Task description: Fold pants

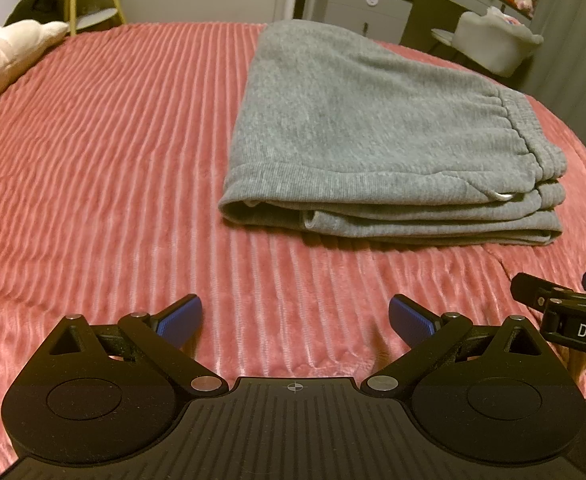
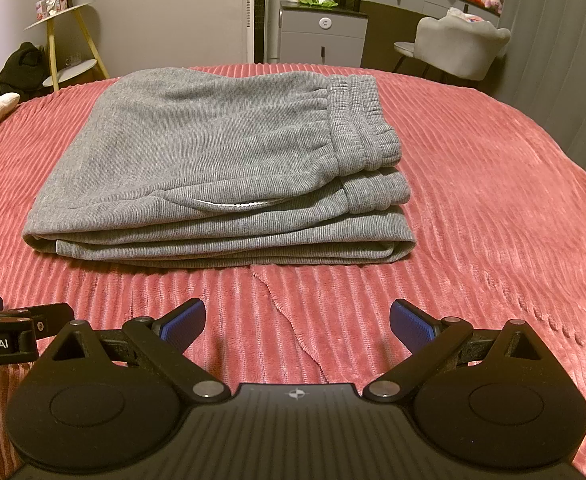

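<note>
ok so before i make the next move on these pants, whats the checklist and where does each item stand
1. Pants folded into a compact stack: ok, several layers lie on each other.
2. Waistband on top at the right end: ok.
3. Left hand-held gripper free of cloth: ok, open and short of the stack.
4. Right hand-held gripper free of cloth: ok, open, nothing between the fingers.
5. Edges aligned: not ok, the lower layers stick out at the near edge.
6. Bedspread flat around the stack: not ok, a wrinkle runs in front of it.
</note>
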Demonstrator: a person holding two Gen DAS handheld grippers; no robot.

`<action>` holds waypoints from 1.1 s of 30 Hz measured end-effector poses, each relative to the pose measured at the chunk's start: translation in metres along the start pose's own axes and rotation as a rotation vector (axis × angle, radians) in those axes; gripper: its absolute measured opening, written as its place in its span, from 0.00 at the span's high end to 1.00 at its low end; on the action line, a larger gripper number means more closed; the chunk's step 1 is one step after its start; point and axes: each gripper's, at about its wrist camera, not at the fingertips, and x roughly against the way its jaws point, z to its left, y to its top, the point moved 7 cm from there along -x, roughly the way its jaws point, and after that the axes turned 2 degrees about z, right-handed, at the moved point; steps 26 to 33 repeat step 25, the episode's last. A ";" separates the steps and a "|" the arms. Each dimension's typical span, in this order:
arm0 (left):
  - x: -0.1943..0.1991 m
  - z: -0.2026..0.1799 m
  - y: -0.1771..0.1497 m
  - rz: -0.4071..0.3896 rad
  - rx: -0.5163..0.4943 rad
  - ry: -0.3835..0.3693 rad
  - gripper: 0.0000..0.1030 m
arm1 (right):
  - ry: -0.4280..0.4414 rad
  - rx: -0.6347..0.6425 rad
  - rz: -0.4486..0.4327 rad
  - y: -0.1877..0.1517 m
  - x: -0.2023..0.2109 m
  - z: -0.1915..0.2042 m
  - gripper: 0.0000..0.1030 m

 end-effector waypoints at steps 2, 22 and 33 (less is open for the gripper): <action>0.000 0.000 0.000 0.001 0.007 -0.002 0.01 | -0.001 0.000 0.001 0.000 0.000 0.000 0.04; 0.006 -0.005 0.001 -0.057 -0.024 0.007 0.01 | -0.003 -0.002 0.005 -0.001 -0.001 0.001 0.04; 0.005 -0.007 0.001 -0.050 -0.044 0.014 0.01 | -0.003 -0.002 0.005 -0.001 -0.001 0.001 0.04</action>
